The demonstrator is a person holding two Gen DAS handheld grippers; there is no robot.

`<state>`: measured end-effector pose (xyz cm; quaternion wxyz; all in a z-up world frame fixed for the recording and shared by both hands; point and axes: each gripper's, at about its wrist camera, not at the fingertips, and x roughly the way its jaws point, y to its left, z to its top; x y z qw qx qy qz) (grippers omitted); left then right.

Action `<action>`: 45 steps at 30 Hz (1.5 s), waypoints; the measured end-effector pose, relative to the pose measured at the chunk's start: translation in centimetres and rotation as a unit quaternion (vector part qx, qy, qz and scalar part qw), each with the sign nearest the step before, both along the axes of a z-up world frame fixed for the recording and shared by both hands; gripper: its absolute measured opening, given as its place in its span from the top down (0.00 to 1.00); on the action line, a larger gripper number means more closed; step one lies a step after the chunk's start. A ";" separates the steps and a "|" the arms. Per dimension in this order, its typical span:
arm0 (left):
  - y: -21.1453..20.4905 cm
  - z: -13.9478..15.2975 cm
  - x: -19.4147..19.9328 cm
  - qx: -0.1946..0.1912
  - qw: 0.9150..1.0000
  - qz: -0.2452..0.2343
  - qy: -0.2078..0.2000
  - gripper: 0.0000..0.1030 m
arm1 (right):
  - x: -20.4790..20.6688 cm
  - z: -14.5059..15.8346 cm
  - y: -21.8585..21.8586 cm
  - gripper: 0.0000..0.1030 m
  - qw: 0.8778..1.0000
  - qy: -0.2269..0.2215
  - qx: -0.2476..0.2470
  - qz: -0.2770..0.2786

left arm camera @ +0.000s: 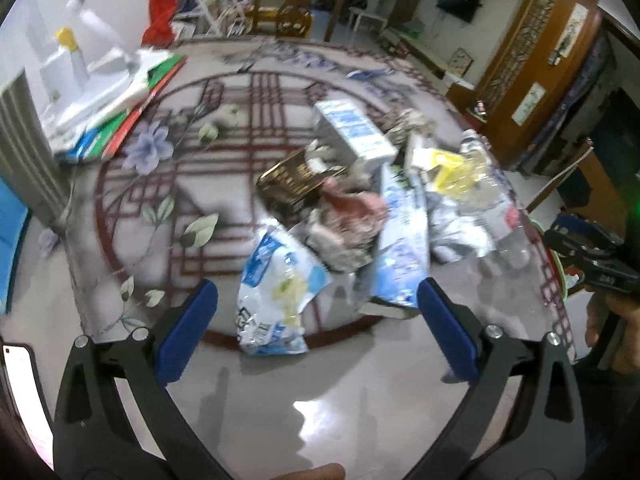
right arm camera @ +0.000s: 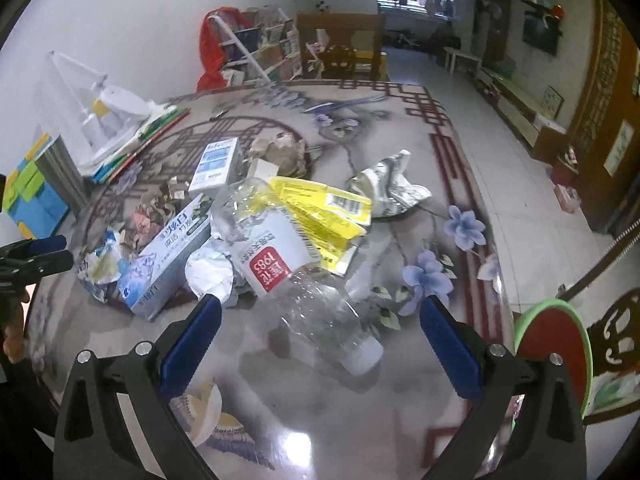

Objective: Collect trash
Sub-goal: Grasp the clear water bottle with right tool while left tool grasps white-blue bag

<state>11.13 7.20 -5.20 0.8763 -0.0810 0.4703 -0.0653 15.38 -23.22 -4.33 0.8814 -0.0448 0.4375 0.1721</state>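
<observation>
A pile of trash lies on the round patterned table (left arm camera: 224,168). In the left wrist view my left gripper (left arm camera: 316,296) is open and empty, just short of a blue-white snack bag (left arm camera: 276,292), with a long blue carton (left arm camera: 400,240), a gold-black box (left arm camera: 292,184) and a milk carton (left arm camera: 354,128) behind it. In the right wrist view my right gripper (right arm camera: 320,312) is open and empty, its fingertips either side of a clear plastic bottle (right arm camera: 312,292) with a red label. Behind it lie a yellow wrapper (right arm camera: 324,212), crumpled foil (right arm camera: 388,188) and the blue carton (right arm camera: 168,260).
White lamp and stacked books (left arm camera: 108,92) stand at the table's left edge. A green-rimmed red bin (right arm camera: 556,352) sits right of the table beside a wooden chair (right arm camera: 616,344). Coloured blocks (right arm camera: 32,192) are at far left. Tiled floor lies beyond.
</observation>
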 end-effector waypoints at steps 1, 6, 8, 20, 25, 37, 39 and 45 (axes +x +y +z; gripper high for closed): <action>0.3 -0.6 0.3 0.003 1.000 0.005 0.008 0.05 | 0.1 -0.2 0.2 0.07 1.000 0.001 -0.003 0.002; 0.7 -2.2 1.0 0.021 0.999 0.004 0.035 0.05 | 0.6 -1.6 0.9 0.07 1.000 0.009 -0.014 0.013; 0.9 -2.7 1.3 0.024 0.999 0.004 0.045 0.05 | 0.8 -2.0 1.2 0.07 1.000 0.009 -0.022 0.016; 0.9 -4.7 2.4 0.042 0.997 0.003 0.071 0.05 | 2.7 -4.4 2.4 0.07 0.998 0.034 -0.049 0.031; 0.9 -5.2 2.5 0.045 0.996 0.004 0.074 0.06 | 3.4 -5.2 2.8 0.09 0.997 0.047 -0.056 0.032; 0.3 -5.8 2.6 0.047 0.996 -0.007 0.080 0.36 | 3.6 -6.6 3.8 0.30 0.994 0.065 -0.072 0.046; 0.3 -5.7 2.7 0.046 0.996 -0.007 0.082 0.47 | 3.6 -6.6 3.6 0.36 0.994 0.065 -0.073 0.043; 0.9 -5.5 2.6 0.030 0.996 -0.002 0.081 0.64 | 3.6 -6.5 3.4 0.39 0.995 0.070 -0.065 0.042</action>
